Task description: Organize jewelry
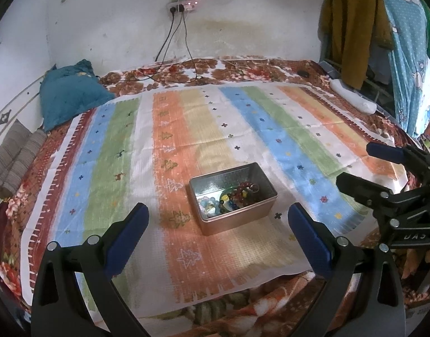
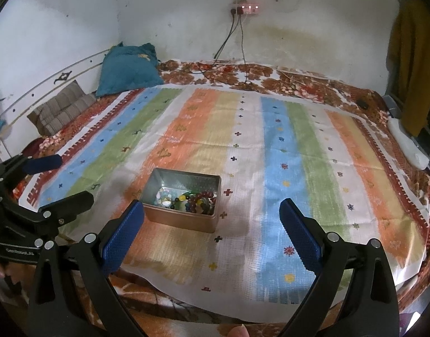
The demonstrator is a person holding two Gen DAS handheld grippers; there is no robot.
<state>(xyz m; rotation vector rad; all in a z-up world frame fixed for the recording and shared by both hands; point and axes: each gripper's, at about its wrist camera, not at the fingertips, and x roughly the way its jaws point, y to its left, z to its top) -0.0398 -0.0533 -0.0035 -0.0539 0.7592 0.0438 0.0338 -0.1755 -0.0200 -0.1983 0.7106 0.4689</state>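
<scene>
A rectangular metal tin (image 1: 233, 198) (image 2: 184, 199) is seen resting on the striped cloth (image 1: 187, 129) (image 2: 271, 154) spread over the bed, lid off. Inside it lie beaded bracelets (image 1: 241, 193) (image 2: 198, 199) and pale beads (image 1: 208, 206) (image 2: 164, 196) — heaped together. The left hand-held gripper (image 1: 217, 220) and the right hand-held gripper (image 2: 212, 214) are both held wide apart and empty — near the tin, not touching it.

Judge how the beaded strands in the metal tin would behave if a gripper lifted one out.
The beaded strands lie coiled and heaped in the metal tin, so one would probably hang limp rather than hold shape. They overlap, so lifting one may drag others along. The round, glossy beads could slip between the open left gripper pads.
</scene>
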